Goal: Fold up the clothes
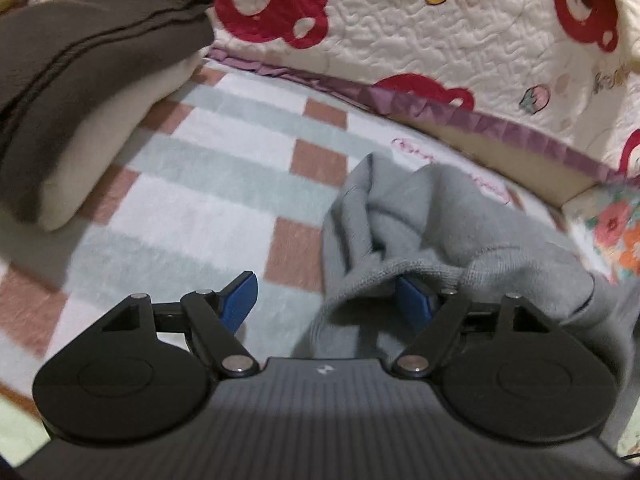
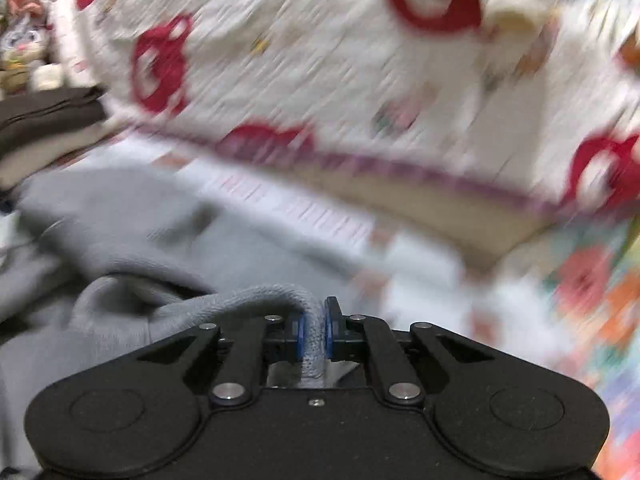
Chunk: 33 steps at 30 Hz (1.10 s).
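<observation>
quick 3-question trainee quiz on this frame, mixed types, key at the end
1. True or false: the right gripper is shut on a ribbed edge of the grey garment.
2. The left gripper is: A) open, B) shut on the garment, C) out of view.
3. Fill in: the dark brown folded cloth lies on a ____ folded one.

Key: 1 true; 2 A; 3 cream

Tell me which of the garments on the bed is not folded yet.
The grey sweatshirt, crumpled on the checked blanket, with the right gripper clamped on its ribbed edge. The dark brown garment and the cream one under it lie folded in a stack.
</observation>
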Each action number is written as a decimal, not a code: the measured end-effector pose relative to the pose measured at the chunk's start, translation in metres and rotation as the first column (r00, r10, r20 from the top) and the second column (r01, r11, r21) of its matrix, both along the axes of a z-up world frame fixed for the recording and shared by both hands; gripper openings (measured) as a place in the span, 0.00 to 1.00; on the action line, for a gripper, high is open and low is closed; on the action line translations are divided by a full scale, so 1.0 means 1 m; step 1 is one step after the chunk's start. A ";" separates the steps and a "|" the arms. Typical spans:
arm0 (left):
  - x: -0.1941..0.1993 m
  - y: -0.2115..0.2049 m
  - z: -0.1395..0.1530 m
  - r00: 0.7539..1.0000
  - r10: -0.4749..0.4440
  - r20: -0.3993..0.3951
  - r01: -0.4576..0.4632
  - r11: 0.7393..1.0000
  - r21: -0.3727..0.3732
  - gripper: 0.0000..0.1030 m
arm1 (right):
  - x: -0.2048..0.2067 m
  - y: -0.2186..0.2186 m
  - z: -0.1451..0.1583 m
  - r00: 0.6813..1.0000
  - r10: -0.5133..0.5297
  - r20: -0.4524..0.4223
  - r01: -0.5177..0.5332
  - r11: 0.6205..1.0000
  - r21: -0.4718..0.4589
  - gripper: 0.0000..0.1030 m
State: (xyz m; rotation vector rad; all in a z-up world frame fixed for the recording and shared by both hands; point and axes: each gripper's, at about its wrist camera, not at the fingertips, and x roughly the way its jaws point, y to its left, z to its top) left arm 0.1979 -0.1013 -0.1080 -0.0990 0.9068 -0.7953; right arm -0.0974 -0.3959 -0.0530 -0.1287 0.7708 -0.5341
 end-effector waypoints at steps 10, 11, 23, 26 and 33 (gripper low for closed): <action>-0.032 -0.039 -0.018 0.972 -0.211 0.101 0.195 0.970 0.148 0.73 | 0.015 -0.074 0.022 0.971 -0.156 0.182 0.148 0.987 0.060 0.08; -0.036 -0.044 -0.019 0.968 -0.191 0.163 0.153 0.964 0.217 0.72 | 0.014 -0.080 0.018 0.968 -0.166 0.190 0.151 0.984 0.089 0.08; 0.006 -0.078 -0.029 0.968 -0.213 0.135 0.197 0.972 0.126 0.09 | 0.022 -0.124 0.002 0.967 -0.152 0.204 0.095 0.960 0.263 0.10; -0.008 -0.083 -0.022 0.958 -0.186 0.216 0.158 0.977 0.143 0.07 | 0.022 -0.129 -0.005 0.967 -0.155 0.203 0.087 0.946 0.312 0.13; -0.014 -0.085 -0.012 0.946 -0.117 0.301 0.087 0.990 0.114 0.07 | 0.000 -0.127 -0.033 0.946 -0.233 0.226 0.128 0.908 0.399 0.33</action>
